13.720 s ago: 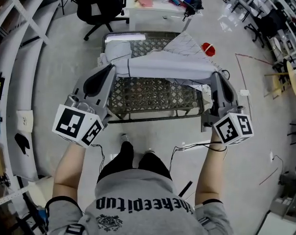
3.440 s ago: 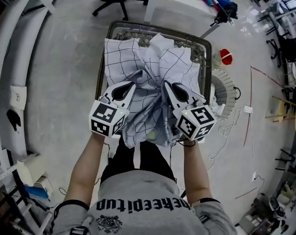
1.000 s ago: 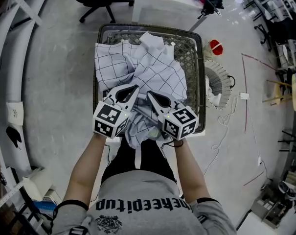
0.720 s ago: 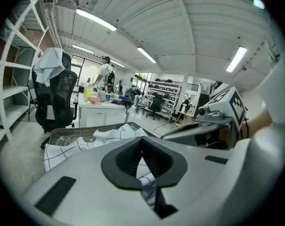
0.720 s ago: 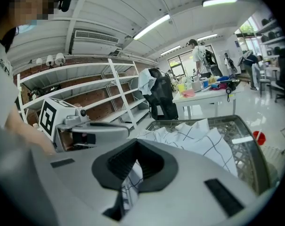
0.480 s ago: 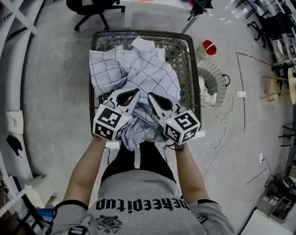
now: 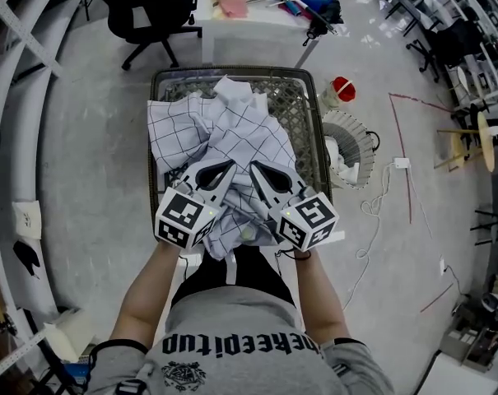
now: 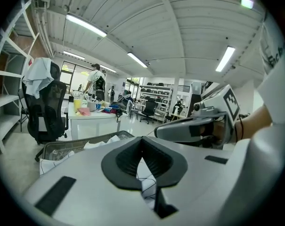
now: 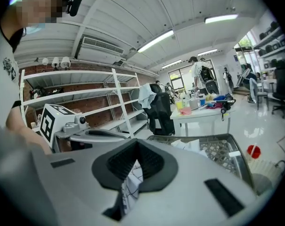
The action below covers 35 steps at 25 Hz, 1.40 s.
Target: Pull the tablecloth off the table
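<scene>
Both left tool (image 7: 229, 166) and right tool (image 7: 253, 166) pinch the bunched tablecloth (image 7: 240, 134), hiding most of the table (image 7: 308, 109).

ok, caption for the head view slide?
Left gripper and right gripper shut on the bunched checked tablecloth at the near edge of the mesh table.
</scene>
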### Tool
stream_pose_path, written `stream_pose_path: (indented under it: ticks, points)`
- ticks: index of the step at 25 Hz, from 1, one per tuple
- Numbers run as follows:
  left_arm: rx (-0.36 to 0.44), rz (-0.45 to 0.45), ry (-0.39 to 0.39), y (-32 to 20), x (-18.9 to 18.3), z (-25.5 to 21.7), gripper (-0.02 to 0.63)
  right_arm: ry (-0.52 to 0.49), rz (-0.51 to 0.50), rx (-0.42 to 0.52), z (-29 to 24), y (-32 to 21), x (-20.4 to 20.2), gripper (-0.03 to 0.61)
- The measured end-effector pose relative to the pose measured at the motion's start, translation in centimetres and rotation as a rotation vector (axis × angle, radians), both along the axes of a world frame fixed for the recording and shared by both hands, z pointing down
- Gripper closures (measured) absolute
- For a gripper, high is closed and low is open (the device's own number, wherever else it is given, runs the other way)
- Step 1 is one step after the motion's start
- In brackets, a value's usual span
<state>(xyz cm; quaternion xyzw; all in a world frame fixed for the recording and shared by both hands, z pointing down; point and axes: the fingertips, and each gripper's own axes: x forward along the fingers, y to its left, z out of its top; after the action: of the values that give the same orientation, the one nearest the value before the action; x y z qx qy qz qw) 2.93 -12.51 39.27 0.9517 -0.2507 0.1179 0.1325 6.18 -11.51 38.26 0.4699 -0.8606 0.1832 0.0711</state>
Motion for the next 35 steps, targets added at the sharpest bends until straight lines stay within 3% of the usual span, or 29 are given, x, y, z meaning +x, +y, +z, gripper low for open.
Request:
stream_pose_path:
  ticks: [25,35]
  points:
    - [0.185,0.018,0.063,0.5,-0.5,-8.1,0.6,-0.018,0.035,0.169,-6.5,0.2,-0.4,0.569]
    - [0.193,0.015,0.095,0.5,-0.7,-9.2,0.6,-0.015,0.028,0.187,-7.2,0.5,-0.8,0.569]
